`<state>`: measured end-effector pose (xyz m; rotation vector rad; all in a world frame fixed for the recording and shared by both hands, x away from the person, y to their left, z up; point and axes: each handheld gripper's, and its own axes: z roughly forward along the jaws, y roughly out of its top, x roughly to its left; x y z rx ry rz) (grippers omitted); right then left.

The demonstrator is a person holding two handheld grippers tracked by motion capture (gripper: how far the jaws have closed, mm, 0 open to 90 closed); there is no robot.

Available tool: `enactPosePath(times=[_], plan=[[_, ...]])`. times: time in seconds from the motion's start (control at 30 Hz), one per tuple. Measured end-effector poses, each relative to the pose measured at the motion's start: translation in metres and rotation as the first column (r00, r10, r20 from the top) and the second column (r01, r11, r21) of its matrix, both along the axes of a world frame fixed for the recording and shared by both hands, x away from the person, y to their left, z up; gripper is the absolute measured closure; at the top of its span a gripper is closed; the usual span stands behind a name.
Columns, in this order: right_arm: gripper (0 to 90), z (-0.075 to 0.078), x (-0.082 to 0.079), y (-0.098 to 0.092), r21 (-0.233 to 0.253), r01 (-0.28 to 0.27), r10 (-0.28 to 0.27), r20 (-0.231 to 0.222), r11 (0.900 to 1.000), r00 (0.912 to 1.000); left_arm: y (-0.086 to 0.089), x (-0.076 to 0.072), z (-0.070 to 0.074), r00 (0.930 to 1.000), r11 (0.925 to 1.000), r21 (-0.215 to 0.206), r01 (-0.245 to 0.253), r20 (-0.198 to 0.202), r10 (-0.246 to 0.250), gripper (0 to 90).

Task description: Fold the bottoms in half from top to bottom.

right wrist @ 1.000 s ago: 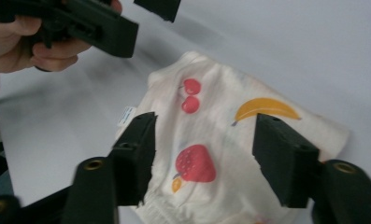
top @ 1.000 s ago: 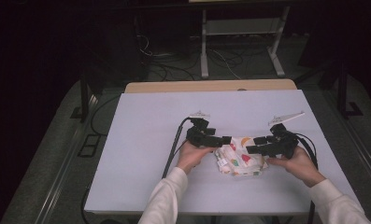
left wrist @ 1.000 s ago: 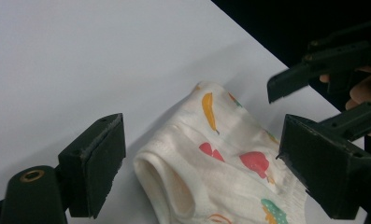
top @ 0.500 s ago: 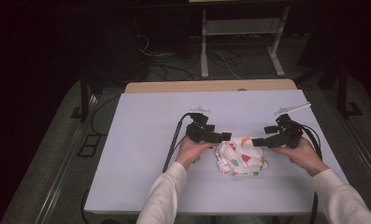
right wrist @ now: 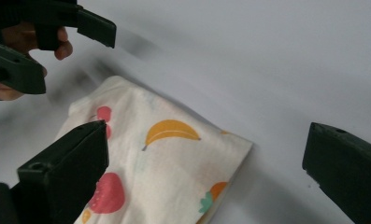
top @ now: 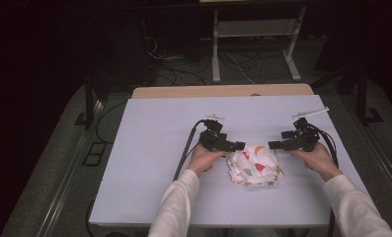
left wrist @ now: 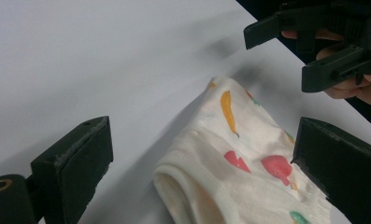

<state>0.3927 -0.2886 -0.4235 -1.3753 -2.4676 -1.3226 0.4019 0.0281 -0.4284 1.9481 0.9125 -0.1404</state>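
Dim workshop floor and cable runs frame a pale lavender table [top: 149,163] where you work a folded cloth with a tool in each hand. Your left gripper [top: 239,146] has its jaws spread wide and holds nothing; in the left gripper view they straddle the rolled, folded end of the fruit-print cloth [left wrist: 234,158] without touching it. Your right gripper [top: 272,145] is likewise wide open and empty, poised just over the cloth's far right corner, and in the right gripper view the cloth [right wrist: 164,158] lies between and below the jaws.

Moving outward, the cloth [top: 253,165] sits near the table's middle, slightly toward your side, folded into a compact, several-layer bundle with both tools flanking its far edge.

Judging by the soft rounded folds, it will be light, limp and easily disturbed: it should not slip from a pinch, but a pinch on the top layer alone would likely peel that layer away and undo the fold. The thick rolled edge by your left jaws looks like the surest hold, taking all layers together; the squared corner under your right jaws offers a second. Nothing about it looks fragile, so a firm pinch should do no harm.
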Motion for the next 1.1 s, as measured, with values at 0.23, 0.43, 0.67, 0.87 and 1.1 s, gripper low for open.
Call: enactPosePath(times=[0.23,0.43,0.67,0.87,1.1], plan=[[0.4,-0.011,0.008,-0.003,0.005,0.028,-0.028,-0.015,1.0,0.9995,0.002,0.005,-0.008,0.9999,0.9999,0.01,-0.005,-0.012,0.005,4.6],[1.6,-0.016,0.012,-0.004,0.005,0.031,-0.031,-0.02,0.999,0.9993,0.002,0.008,-0.014,0.9997,0.9998,0.021,0.007,-0.023,-0.007,4.6],[4.6,-0.02,0.014,-0.004,0.01,0.026,-0.026,-0.025,1.0,0.9993,-0.001,0.009,-0.021,0.9988,0.999,0.033,0.031,-0.038,-0.03,4.7],[7.5,-0.023,0.015,-0.002,-0.009,0.014,-0.014,-0.026,1.0,0.9996,-0.002,0.01,-0.025,0.998,0.9985,0.037,0.04,-0.051,-0.038,6.5],[15.6,-0.026,0.016,0.002,-0.01,-0.019,0.019,-0.044,1.0,0.9988,-0.001,0.011,-0.026,0.9963,0.998,0.01,0.062,-0.061,-0.061,19.7]])
